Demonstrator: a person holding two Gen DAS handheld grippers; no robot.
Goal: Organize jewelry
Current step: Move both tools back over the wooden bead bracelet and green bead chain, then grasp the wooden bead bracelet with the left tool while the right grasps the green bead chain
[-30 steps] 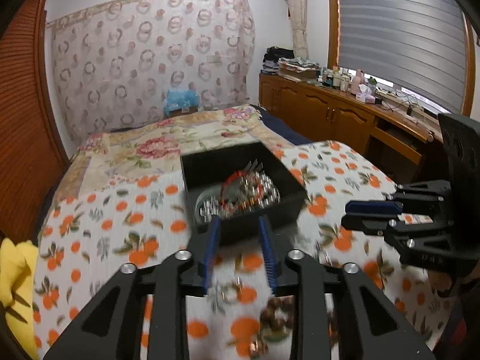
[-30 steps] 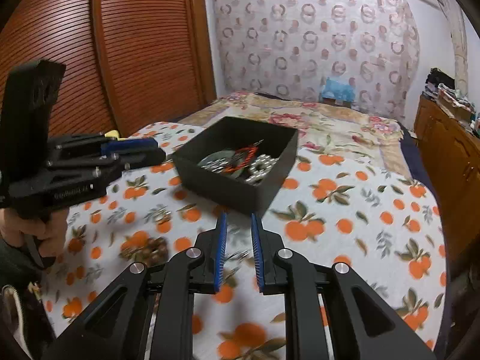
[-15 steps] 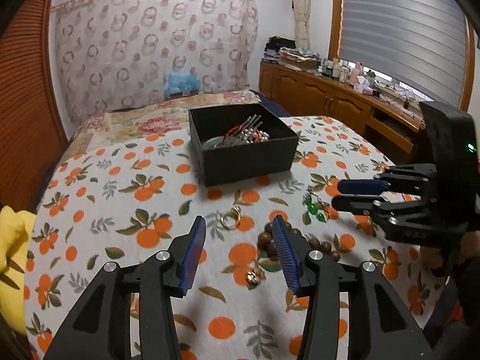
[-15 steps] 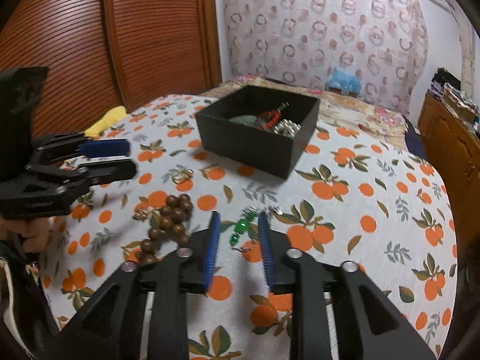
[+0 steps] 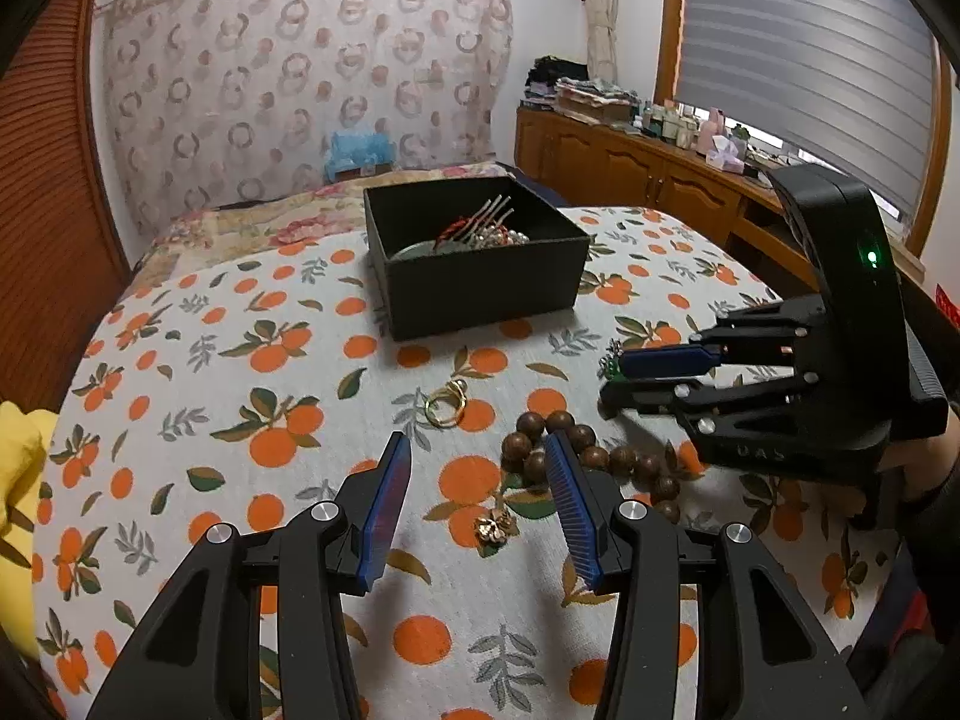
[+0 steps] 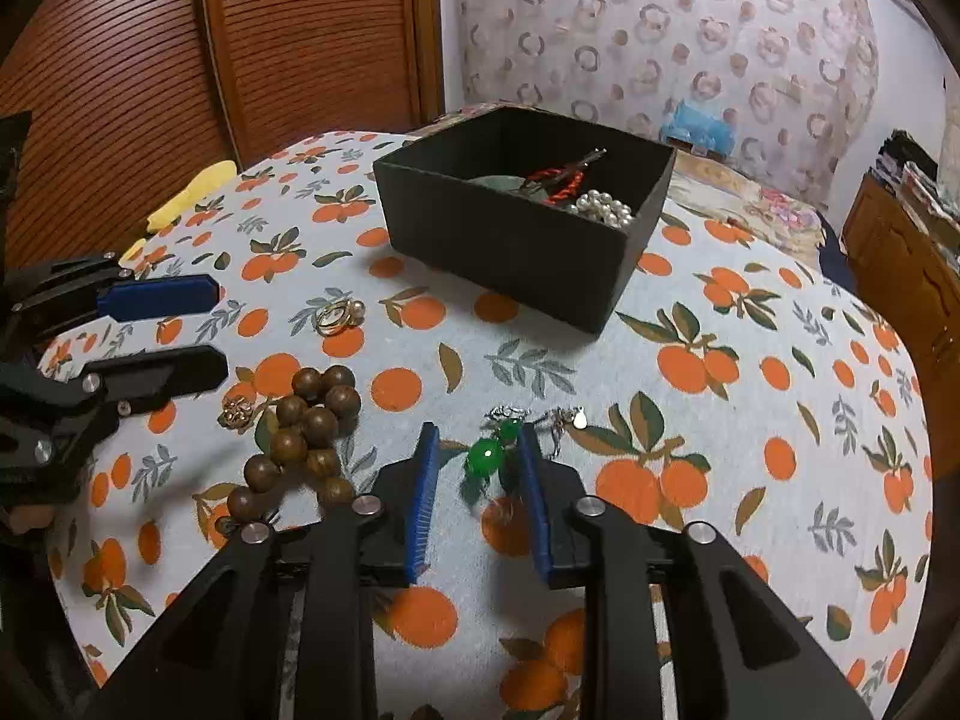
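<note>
A black box (image 5: pixel 480 294) (image 6: pixel 516 240) on the orange-print cloth holds pearls, a red cord and a comb. Loose on the cloth lie a brown wooden bead bracelet (image 5: pixel 594 456) (image 6: pixel 306 426), gold rings (image 5: pixel 447 405) (image 6: pixel 339 315), a small gold flower piece (image 5: pixel 493 525) (image 6: pixel 236 411) and green bead earrings (image 6: pixel 493 450). My left gripper (image 5: pixel 477 495) is open, low over the cloth, with the gold flower piece between its fingers. My right gripper (image 6: pixel 474 480) is open around the green earrings; it also shows in the left wrist view (image 5: pixel 636 372).
A yellow cloth (image 5: pixel 15 480) (image 6: pixel 186 195) lies at the table's left edge. A wooden cabinet (image 5: pixel 648 180) with clutter stands under the window. A wooden slatted door (image 6: pixel 180 60) is at the left. A patterned curtain (image 5: pixel 300 90) hangs behind.
Both grippers have pulled back from the box and come down toward the loose jewelry. Both have opened wider. The right one now straddles the green earrings.
</note>
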